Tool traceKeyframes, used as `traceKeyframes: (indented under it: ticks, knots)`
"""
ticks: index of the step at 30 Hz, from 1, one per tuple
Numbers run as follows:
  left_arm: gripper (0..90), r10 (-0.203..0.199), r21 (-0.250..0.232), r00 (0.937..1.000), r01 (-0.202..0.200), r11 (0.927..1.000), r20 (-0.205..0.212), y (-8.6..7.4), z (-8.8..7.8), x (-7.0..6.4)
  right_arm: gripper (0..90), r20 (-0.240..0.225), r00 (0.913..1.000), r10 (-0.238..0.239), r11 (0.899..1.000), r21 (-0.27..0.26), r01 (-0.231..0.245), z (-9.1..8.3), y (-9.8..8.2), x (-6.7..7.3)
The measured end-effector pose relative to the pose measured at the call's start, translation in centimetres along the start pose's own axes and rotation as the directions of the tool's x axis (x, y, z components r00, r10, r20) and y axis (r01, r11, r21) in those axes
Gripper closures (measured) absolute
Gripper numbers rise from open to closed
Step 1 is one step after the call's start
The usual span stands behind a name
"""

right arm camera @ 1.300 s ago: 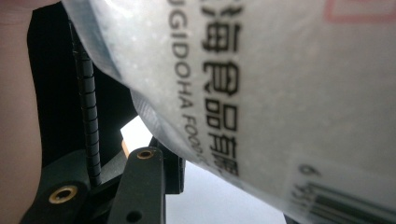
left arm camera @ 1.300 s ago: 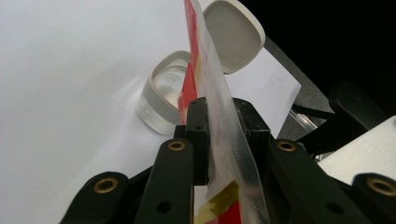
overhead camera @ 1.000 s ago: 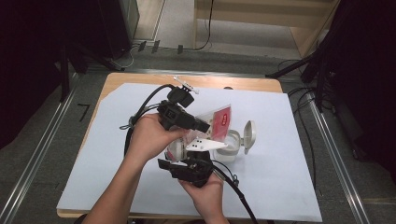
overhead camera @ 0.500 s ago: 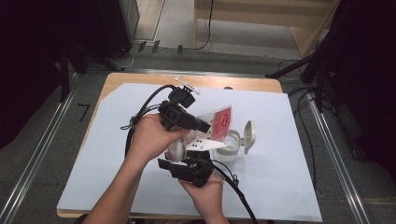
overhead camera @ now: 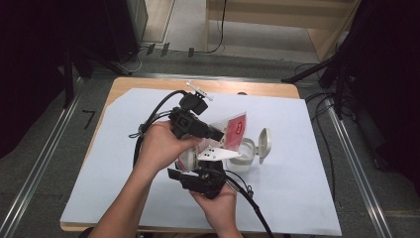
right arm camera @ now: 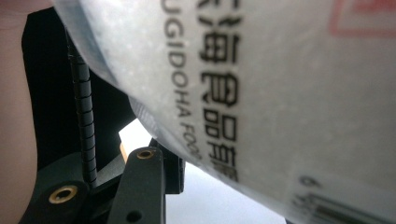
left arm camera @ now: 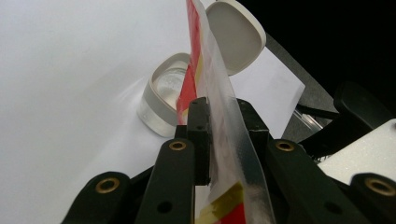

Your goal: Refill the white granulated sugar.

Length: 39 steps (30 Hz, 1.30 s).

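Near the centre of the high view, the left tongs point(overhead camera: 218, 135) are clamped on the edge of a red-and-clear packet point(overhead camera: 234, 130), held on a slant above a small open container point(overhead camera: 246, 154) whose white lid point(overhead camera: 264, 145) stands tipped up at its right. In the left gripper view the packet point(left arm camera: 212, 93) runs upward between the two black jaws, which press on it from either side; the container point(left arm camera: 163, 100) stands beyond on the white sheet point(left arm camera: 70, 70) covering the table point(overhead camera: 148, 85). The right tongs point(overhead camera: 208, 166), lower centre, sit just under the packet; the right gripper view shows its printed film point(right arm camera: 261, 93) close against the lens, beside the one jaw visible there, so a grip cannot be told.
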State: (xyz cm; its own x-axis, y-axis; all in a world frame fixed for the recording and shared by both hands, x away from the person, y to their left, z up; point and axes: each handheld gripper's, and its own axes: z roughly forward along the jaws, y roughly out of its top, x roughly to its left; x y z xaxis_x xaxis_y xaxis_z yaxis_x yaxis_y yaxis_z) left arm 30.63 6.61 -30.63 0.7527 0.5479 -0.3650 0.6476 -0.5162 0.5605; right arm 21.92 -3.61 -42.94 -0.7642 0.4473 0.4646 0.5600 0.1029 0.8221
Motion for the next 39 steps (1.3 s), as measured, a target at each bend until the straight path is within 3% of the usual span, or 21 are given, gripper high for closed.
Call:
traceKeyframes:
  ticks: [20,29,36,39]
  knots:
    - [79.9,-0.002,0.003,1.0000,0.002,1.0000,0.004,0.02,0.13,-0.11,62.9,0.000,1.0000,-0.002,1.000,-0.003,0.002,-0.07,-0.17,0.03]
    - [80.5,0.015,0.007,0.9999,-0.015,0.9999,-0.002,0.02,0.12,-0.10,62.9,0.003,1.0000,-0.002,1.000,-0.001,0.002,-0.08,-0.16,0.04]
    - [82.1,0.008,0.001,1.0000,-0.008,1.0000,0.003,0.01,0.19,0.03,62.9,0.008,1.0000,0.000,1.000,0.004,0.000,-0.12,-0.16,0.16]
    - [82.0,-0.025,-0.007,0.9995,0.025,0.9997,0.019,-0.02,0.17,0.19,62.9,0.005,1.0000,0.000,1.000,0.002,0.000,-0.15,-0.13,0.14]
